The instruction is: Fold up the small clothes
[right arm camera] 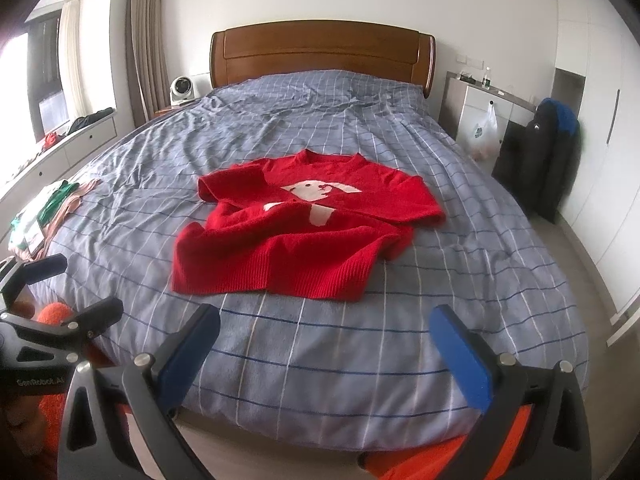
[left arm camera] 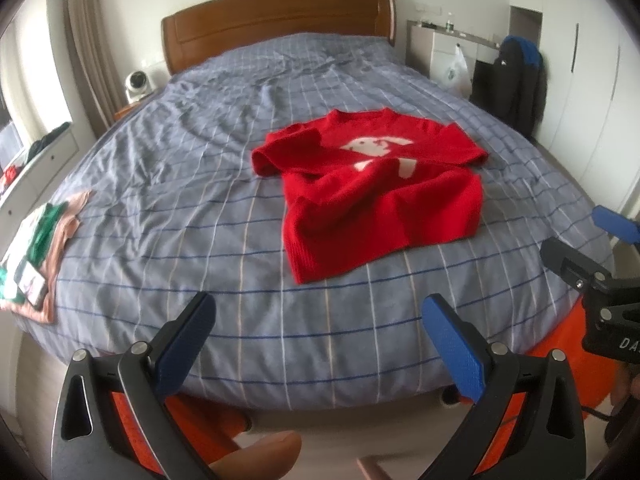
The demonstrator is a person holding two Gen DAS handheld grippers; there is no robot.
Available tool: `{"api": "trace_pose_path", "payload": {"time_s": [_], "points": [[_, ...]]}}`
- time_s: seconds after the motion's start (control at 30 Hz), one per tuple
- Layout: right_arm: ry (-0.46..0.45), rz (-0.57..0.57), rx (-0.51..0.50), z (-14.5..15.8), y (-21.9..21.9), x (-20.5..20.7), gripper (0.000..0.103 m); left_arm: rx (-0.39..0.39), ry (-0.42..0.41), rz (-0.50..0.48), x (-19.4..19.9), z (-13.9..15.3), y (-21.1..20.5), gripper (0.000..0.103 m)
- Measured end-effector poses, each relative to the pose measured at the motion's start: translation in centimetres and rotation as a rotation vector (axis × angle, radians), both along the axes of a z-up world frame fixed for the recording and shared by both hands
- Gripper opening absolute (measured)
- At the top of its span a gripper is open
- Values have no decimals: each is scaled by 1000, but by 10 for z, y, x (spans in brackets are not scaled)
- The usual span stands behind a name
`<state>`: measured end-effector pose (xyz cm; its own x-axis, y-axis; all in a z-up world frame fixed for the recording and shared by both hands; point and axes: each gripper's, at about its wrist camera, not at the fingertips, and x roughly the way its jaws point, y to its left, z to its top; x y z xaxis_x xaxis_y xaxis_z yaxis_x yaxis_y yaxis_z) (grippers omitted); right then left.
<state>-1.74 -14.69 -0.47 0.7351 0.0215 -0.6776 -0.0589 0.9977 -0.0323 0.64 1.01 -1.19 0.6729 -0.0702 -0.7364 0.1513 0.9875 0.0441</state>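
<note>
Lying rumpled on the bed (right arm camera: 500,280), collar toward the headboard (right arm camera: 320,50), hem nearest: red sweater (right arm camera: 296,236), straight ahead of left gripper (left arm camera: 316,320) and right gripper (right arm camera: 326,332), both gaping wide, gripping nothing, seemingly about equally near.
</note>
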Motion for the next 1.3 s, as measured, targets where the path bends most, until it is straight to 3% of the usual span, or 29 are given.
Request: {"api": "trace_pose_path", "payload": {"time_s": [1.3], "points": [[-19, 9, 4, 6, 5, -2, 103, -5, -11, -3, -3, 0, 2, 103]]}}
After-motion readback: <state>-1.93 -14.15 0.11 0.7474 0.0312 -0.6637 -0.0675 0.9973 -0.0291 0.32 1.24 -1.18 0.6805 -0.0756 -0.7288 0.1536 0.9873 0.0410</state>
